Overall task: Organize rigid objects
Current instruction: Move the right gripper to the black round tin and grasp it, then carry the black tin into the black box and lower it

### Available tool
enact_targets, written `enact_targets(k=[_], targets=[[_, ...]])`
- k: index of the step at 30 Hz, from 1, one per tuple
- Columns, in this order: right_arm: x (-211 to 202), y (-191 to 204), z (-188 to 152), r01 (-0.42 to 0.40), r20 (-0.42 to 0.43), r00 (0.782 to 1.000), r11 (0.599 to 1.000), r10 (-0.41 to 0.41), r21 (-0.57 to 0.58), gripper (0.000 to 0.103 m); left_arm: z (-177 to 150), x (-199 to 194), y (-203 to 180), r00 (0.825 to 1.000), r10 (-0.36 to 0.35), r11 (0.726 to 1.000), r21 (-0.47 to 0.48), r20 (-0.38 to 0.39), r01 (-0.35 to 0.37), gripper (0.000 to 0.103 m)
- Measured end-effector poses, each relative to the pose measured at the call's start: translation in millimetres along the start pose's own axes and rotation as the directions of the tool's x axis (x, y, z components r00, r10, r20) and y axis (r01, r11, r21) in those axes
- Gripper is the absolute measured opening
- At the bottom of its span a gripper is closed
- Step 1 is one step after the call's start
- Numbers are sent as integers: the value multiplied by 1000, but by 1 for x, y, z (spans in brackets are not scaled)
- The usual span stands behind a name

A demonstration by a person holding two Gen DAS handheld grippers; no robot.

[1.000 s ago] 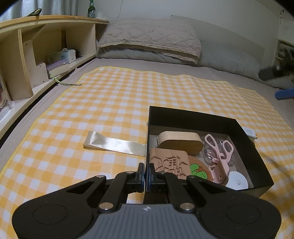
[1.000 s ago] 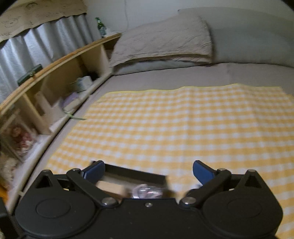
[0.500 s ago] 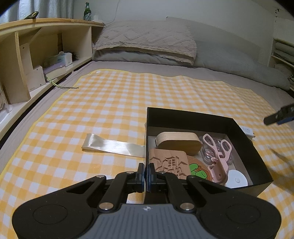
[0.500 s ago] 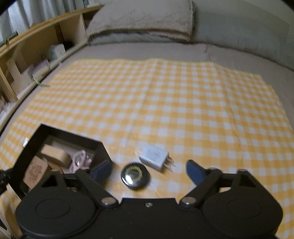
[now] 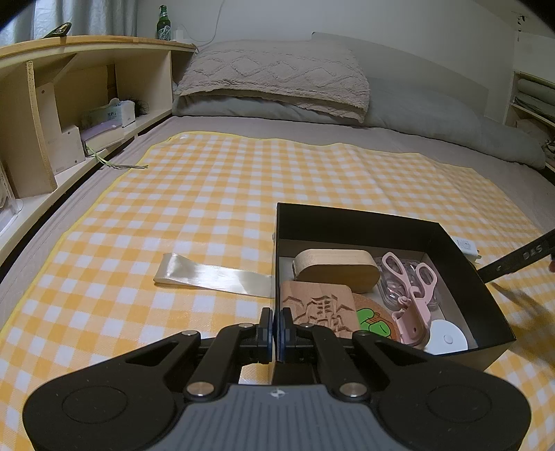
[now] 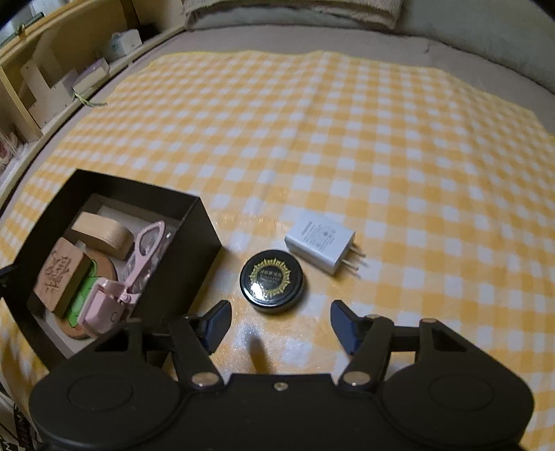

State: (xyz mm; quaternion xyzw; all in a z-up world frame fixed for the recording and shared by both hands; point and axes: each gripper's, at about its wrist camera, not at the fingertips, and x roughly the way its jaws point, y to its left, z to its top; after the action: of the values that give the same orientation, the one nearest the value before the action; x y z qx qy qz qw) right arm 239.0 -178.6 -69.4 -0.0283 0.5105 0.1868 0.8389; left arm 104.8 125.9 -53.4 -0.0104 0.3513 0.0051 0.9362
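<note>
Checkered cloth (image 6: pixel 347 138) under tilted right gripper (image 6: pixel 281 319).

A bed (image 5: pixel 451 166) with grey sheets fills the room, a yellow-and-white checked cloth (image 5: pixel 215 194) spread over it. At the head lie a textured beige pillow (image 5: pixel 274 76) and a grey bolster (image 5: pixel 451 121) against a pale wall (image 5: pixel 381 20). A wooden shelf unit (image 5: pixel 69 86) runs along the bed's left edge, with a green bottle (image 5: pixel 163 24) on top and grey curtains (image 5: pixel 86 17) behind.
</note>
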Motion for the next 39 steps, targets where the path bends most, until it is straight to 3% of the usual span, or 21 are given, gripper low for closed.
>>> enact_targets(k=[24, 29, 34, 39], targets=[[42, 22, 25, 73, -9, 997, 996, -74, -50, 50, 0, 1, 1, 1000, -5, 1000, -5, 0, 5, 4], [12, 23, 36, 29, 80, 996, 999, -28, -18, 50, 0, 1, 1, 1000, -1, 1000, -4, -2, 1, 4], [-18, 33, 49, -66, 156, 986, 998, 62, 17, 50, 0, 1, 0, 1000, 1, 1000, -1, -3, -1, 4], [-27, 65, 48, -178, 137, 974, 984, 181, -32, 50, 0, 1, 0, 1000, 1, 1000, -1, -3, -1, 4]])
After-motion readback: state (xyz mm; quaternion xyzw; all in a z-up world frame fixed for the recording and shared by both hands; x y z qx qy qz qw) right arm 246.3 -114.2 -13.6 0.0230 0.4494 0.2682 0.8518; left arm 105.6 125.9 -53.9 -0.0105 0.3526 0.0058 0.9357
